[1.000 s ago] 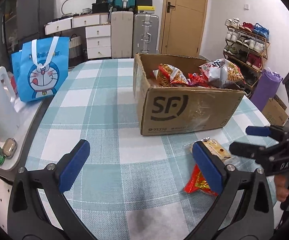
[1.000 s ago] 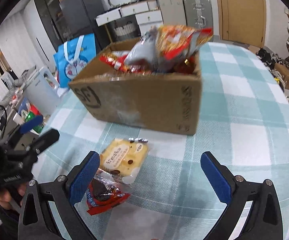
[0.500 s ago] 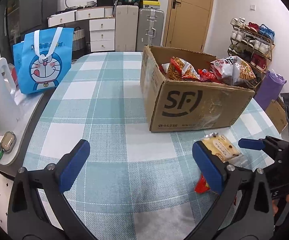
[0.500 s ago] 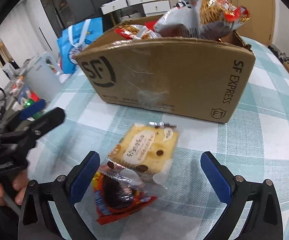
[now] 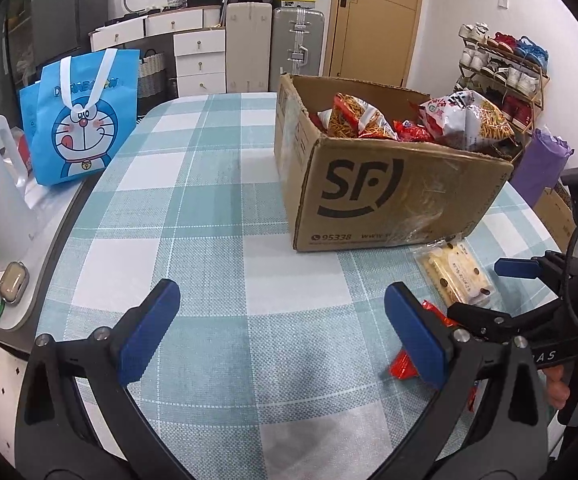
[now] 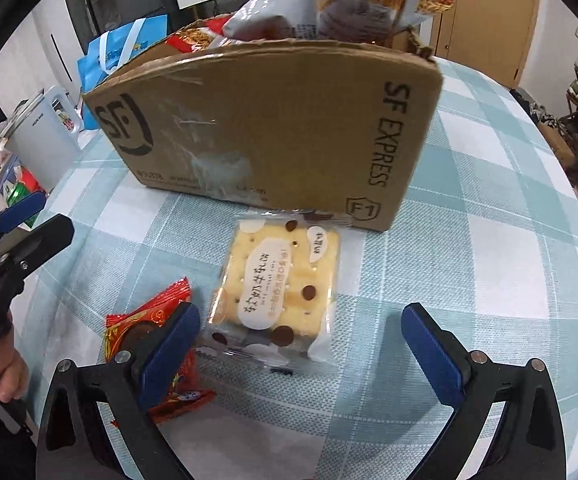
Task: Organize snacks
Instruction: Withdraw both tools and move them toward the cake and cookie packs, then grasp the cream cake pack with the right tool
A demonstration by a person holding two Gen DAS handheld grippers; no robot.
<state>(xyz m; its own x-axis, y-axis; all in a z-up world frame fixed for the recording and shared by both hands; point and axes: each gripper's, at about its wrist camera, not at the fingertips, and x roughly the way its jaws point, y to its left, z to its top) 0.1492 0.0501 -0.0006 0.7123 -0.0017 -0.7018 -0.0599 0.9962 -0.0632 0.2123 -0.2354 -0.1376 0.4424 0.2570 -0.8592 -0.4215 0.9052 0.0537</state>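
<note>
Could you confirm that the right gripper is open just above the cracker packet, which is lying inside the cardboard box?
Not quite: the cracker packet lies on the tablecloth in front of the cardboard box, not inside it. The right wrist view shows this. The right gripper is indeed open just above it.
</note>
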